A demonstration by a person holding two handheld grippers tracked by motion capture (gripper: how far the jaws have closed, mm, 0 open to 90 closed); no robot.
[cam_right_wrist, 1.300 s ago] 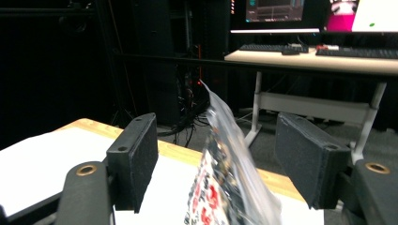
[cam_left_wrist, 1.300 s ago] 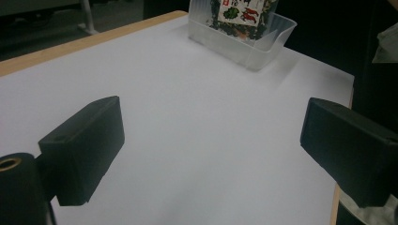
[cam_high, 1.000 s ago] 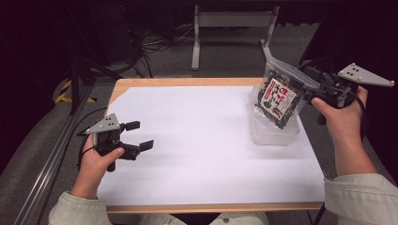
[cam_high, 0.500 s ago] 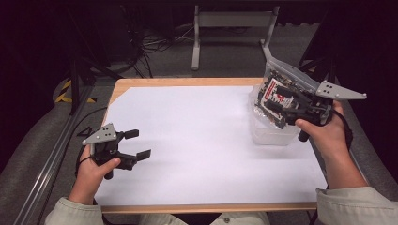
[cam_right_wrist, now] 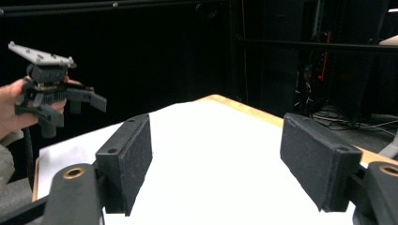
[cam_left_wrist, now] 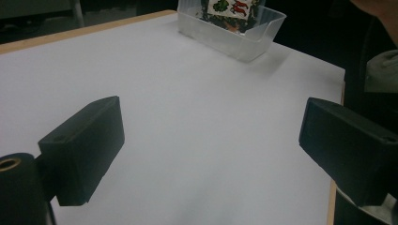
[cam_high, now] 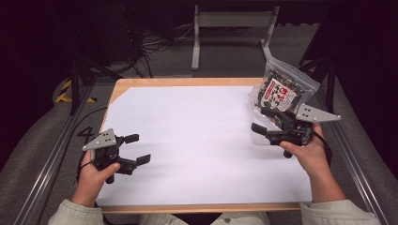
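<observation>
A printed snack bag (cam_high: 280,91) is seen standing upright in a clear plastic tub (cam_high: 259,133) at the right of the high view, on a white sheet (cam_high: 197,140) over a wooden table (cam_high: 187,82). Just below it the right gripper (cam_high: 261,126) is held, jaws just opened wide, nothing between them. At lower left the left gripper (cam_high: 138,148) is held released, well apart.
</observation>
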